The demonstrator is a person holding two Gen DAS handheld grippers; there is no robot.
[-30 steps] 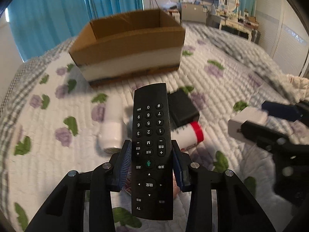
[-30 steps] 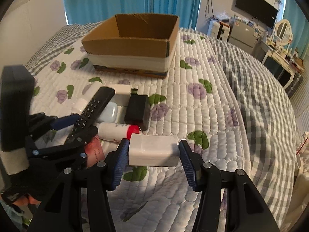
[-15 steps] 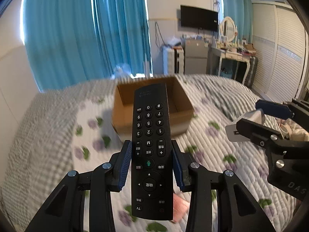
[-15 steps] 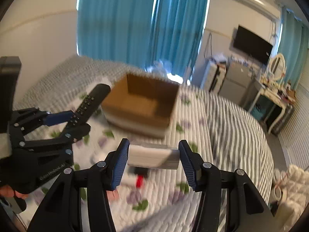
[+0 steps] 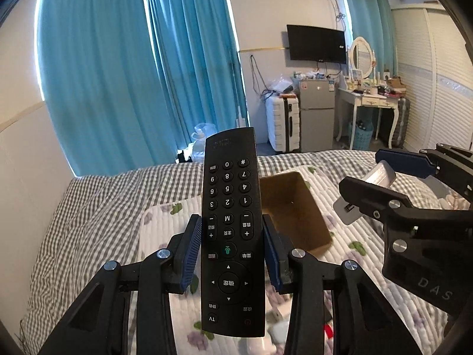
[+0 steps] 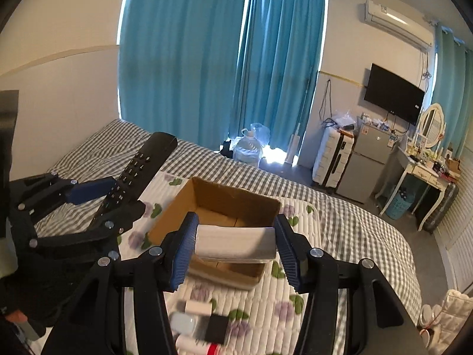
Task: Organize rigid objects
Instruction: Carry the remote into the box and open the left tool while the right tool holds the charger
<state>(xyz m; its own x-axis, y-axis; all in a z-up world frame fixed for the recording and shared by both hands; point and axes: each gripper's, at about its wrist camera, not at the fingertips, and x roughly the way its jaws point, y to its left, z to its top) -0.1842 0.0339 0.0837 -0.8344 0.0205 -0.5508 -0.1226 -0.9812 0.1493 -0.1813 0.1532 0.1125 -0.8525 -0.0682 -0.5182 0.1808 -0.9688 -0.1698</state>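
My left gripper point(image 5: 232, 251) is shut on a black remote control point(image 5: 230, 227), held high above the bed; it also shows at the left of the right wrist view point(image 6: 139, 177). My right gripper point(image 6: 233, 245) is shut on a white rectangular block point(image 6: 235, 242), raised in front of the open cardboard box point(image 6: 218, 207). The block also shows at the right of the left wrist view point(image 5: 366, 192). The box point(image 5: 295, 210) lies on the quilt beyond the remote.
A black box point(image 6: 217, 328), white items point(image 6: 198, 307) and a red-capped bottle point(image 6: 204, 349) lie on the floral quilt point(image 6: 295, 290) below. Beyond the bed stand teal curtains point(image 6: 221, 74), a water jug point(image 6: 248, 151), a suitcase, a small fridge point(image 6: 368, 162) and a dressing table.
Both grippers have risen well above the bed with their objects still held. The view has tipped up from the quilt to the room, and the box now sits lower and smaller.
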